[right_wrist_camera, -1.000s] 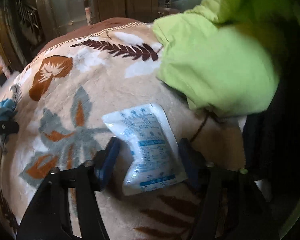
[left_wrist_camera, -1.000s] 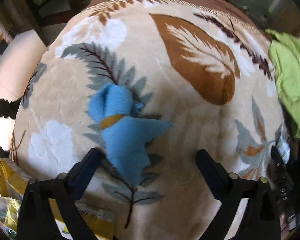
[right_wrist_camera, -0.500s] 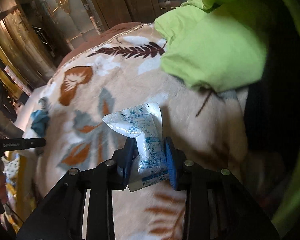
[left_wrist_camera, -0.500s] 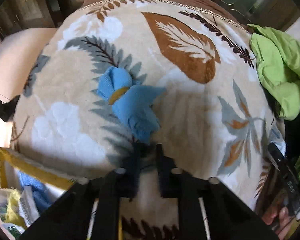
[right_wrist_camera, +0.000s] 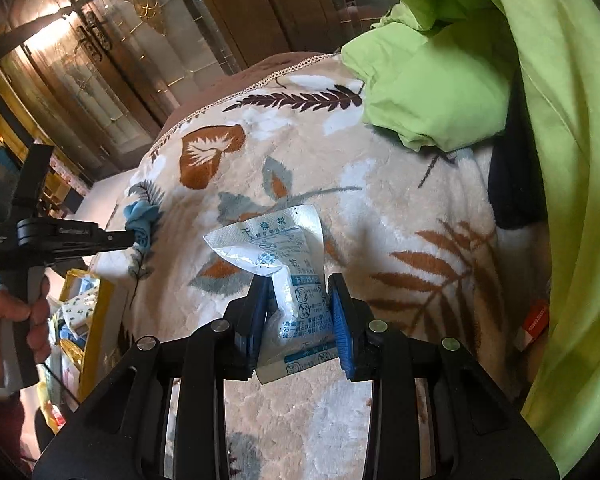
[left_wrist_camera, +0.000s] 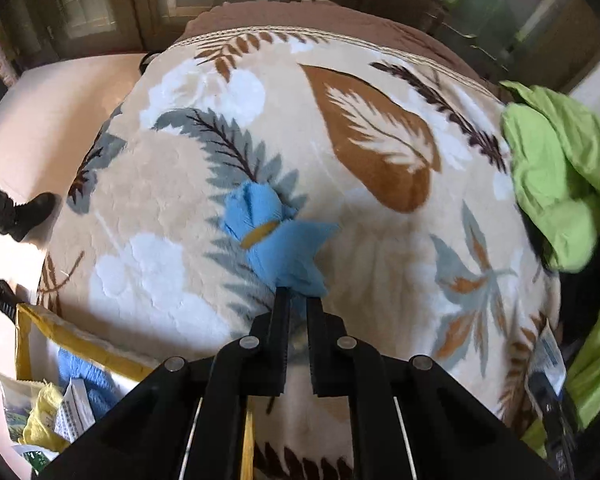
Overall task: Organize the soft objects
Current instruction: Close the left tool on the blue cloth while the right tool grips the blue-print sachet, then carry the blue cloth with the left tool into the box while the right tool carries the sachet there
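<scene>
A blue cloth (left_wrist_camera: 276, 236) with a yellow band lies on the leaf-patterned blanket (left_wrist_camera: 380, 240). My left gripper (left_wrist_camera: 298, 296) is shut on its near corner, and that end is pulled up off the blanket. The right wrist view shows the same blue cloth (right_wrist_camera: 140, 216) pinched by the left gripper (right_wrist_camera: 128, 238) at the far left. My right gripper (right_wrist_camera: 300, 284) is shut on a white sachet (right_wrist_camera: 288, 264) with blue print. The sachet is crumpled between the pads and held above the blanket (right_wrist_camera: 380, 208).
A lime green garment (left_wrist_camera: 552, 184) is heaped on the blanket's right side, large in the right wrist view (right_wrist_camera: 440, 92). A yellow-rimmed box (left_wrist_camera: 80, 344) with several soft items stands below the blanket's left edge. A person's hand (right_wrist_camera: 4, 308) holds the left gripper's handle.
Both grippers stood open around their objects and have closed, the left on the blue cloth and the right on the sachet. Both have risen, lifting what they hold.
</scene>
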{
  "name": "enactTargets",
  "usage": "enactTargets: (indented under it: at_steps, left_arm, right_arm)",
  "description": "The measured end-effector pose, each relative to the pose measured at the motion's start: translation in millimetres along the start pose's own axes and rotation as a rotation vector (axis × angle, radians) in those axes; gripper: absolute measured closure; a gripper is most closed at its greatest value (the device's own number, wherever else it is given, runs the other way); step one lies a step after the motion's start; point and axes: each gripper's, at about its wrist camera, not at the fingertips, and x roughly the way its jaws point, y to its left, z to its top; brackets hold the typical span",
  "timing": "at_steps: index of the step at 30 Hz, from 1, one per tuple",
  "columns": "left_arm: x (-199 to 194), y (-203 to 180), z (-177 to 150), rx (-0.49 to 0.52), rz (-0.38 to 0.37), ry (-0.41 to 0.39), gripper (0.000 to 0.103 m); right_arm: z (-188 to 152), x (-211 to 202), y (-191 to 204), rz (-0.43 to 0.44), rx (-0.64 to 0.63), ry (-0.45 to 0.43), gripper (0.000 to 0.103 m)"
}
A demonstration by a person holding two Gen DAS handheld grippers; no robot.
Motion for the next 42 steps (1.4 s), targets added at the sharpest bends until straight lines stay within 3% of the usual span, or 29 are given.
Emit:
enactTargets:
  at_steps: [2, 4, 6, 9, 11, 12, 13, 14, 16, 17, 22, 30, 42]
  left_arm:
    - [5, 2, 7, -0.023, -0.026, -0.008, 0.085]
    - [11, 2, 12, -0.043, -0.055, 0.007, 0.047]
    - [16, -2, 14, -0.045, -0.098, 0.014, 0.041]
    - [20, -10, 15, -0.023, -0.065, 0.01, 0.034]
    - [29, -8, 15, -0.037, -0.043, 0.038, 0.034]
    - [33, -8, 16, -0.028, -0.034, 0.045, 0.039]
    - [34, -7, 16, -0.02, -0.008, 0.038, 0.06]
    - [33, -6, 16, -0.008, 0.043, 0.022, 0.071]
    - [30, -1, 16, 0.0, 0.028, 0.026, 0.088]
    - [28, 1, 14, 0.004, 0.021, 0.029, 0.09]
    - [2, 5, -4, 0.047, 0.024, -0.008, 0.091]
    - [-61, 4, -50, 0.126, 0.049, -0.142, 0.091]
    - [-114, 36, -125, 0.124, 0.11, -0.262, 0.09]
  right_arm:
    - [1, 1, -3, 0.017, 0.021, 0.003, 0.073]
    - [2, 3, -1, 0.013, 0.004, 0.002, 0.073]
    - [1, 7, 0, 0.013, -0.009, 0.011, 0.073]
    - [0, 12, -2, 0.033, 0.012, 0.025, 0.073]
    - [-1, 14, -2, 0.035, 0.012, 0.03, 0.073]
    - [-1, 14, -1, 0.039, 0.011, 0.032, 0.073]
    - [-1, 14, 1, 0.042, 0.009, 0.034, 0.073]
    - [-1, 14, 2, 0.046, 0.006, 0.035, 0.073]
    - [-2, 12, 8, 0.051, -0.009, 0.037, 0.073]
    - [-2, 11, 11, 0.055, -0.014, 0.037, 0.073]
    - [-2, 0, 35, 0.087, -0.054, 0.027, 0.073]
    - [-16, -14, 80, 0.138, -0.106, 0.034, 0.073]
    - [-56, -31, 162, 0.204, -0.227, 0.045, 0.073]
